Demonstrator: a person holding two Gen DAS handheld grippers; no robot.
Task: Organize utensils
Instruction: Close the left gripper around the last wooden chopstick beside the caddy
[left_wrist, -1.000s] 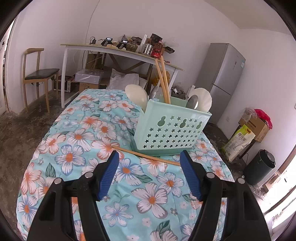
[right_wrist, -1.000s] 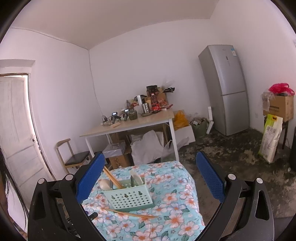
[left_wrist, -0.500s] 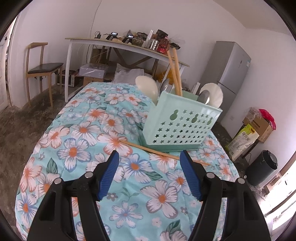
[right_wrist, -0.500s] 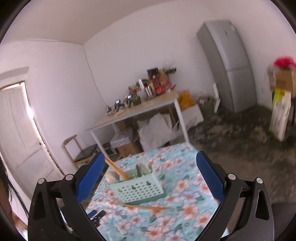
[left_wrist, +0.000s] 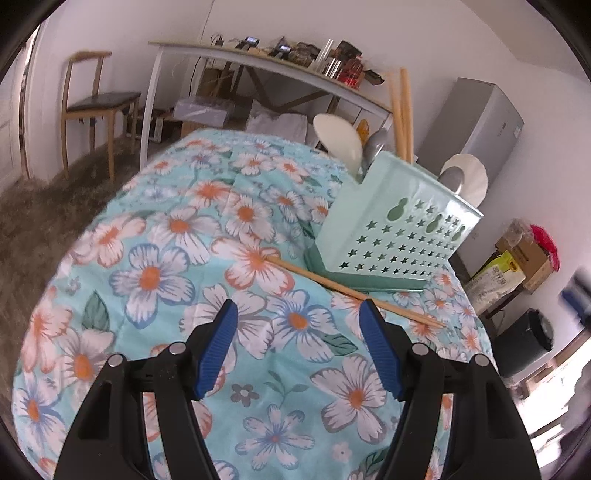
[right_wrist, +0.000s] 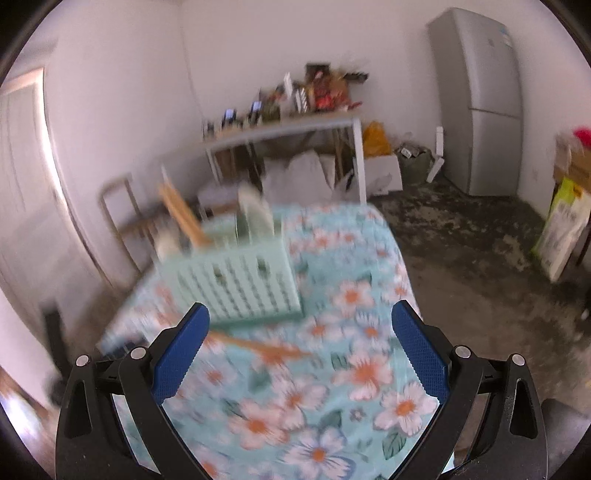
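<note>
- Both grippers have come down and in over the last second — the left gripper (left_wrist: 297, 347) now hangs low over the floral surface (left_wrist: 155, 273), and the right gripper's (right_wrist: 301, 350) view has swung from the room down onto the surface, blurred with motion.
- Jaws on both stand wide apart, holding nothing.
- One loose chopstick (left_wrist: 351, 291) lies flat on the surface, its middle touching the front foot of the caddy (left_wrist: 391, 236), just ahead of the left jaws.
- My read: this is the last stray utensil, and the approach for its pickup is under way.
- Its long axis runs from upper left to lower right in the left view; the right-hand end looks thinner.
- Two other chopsticks (left_wrist: 402, 110) already stand upright in the caddy, with spoons.
</note>
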